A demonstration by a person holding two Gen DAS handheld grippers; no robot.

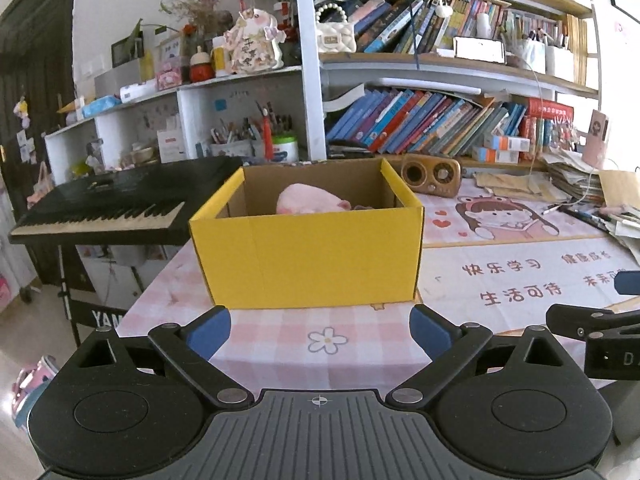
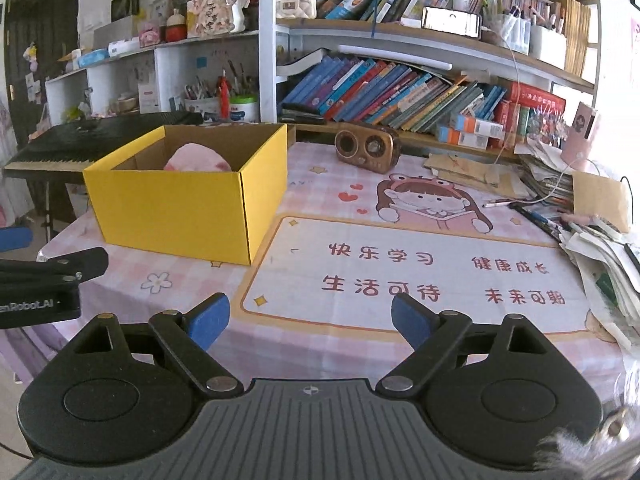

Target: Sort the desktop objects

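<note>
— Yellow box first: where does it sit from the left wrist view?
— Straight ahead on the pink checked table, open at the top, a little beyond the left gripper. A pink soft thing lies inside; what it is I can't quite tell, since the wall hides most of it.
— And the fingers?
— Blue-padded and spread wide, with only the cloth between them. The right gripper pokes in at the right edge.
— What's behind?
— A black keyboard to the far left, and a brown radio to the right of the box, beneath the bookshelf.
— Now the right wrist view.
— The yellow box stands left and farther off. The right gripper hangs over the printed mat, fingers wide apart, holding nothing. The left gripper shows at the left edge. A paper pile crowds the right side, with pens just beside it.
</note>
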